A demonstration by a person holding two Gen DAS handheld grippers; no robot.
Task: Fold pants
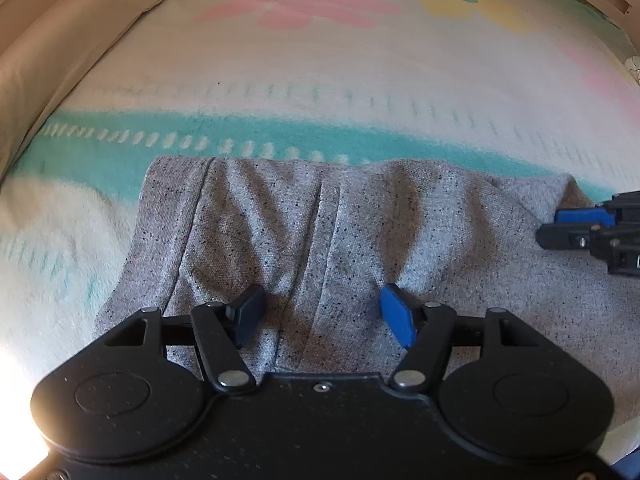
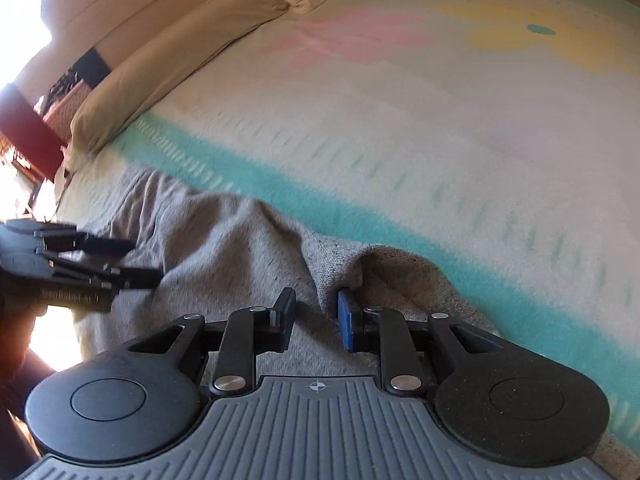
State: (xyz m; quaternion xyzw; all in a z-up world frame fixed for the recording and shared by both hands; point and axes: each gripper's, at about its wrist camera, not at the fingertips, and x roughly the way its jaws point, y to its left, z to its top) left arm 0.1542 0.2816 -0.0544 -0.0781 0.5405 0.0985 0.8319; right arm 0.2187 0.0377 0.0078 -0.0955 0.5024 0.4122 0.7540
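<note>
Grey speckled pants (image 1: 320, 220) lie rumpled on the bed, their far edge folded along the blanket's teal stripe. My left gripper (image 1: 322, 308) hangs open just over the cloth, with creased fabric below the gap and nothing pinched. My right gripper (image 2: 316, 312) is narrowly open over the pants (image 2: 224, 240). A raised ridge of cloth runs up from between its fingertips, and the pads do not press on it. Each gripper shows in the other's view: the right gripper (image 1: 576, 224) at the pants' right corner, the left gripper (image 2: 132, 260) at the left.
The bed is covered by a pale blanket (image 1: 320, 60) with a teal stripe and pink and yellow flowers. A beige pillow (image 1: 60, 40) lies along the left side. In the right wrist view, a red object (image 2: 24, 128) and bright light sit beyond the bed's left edge.
</note>
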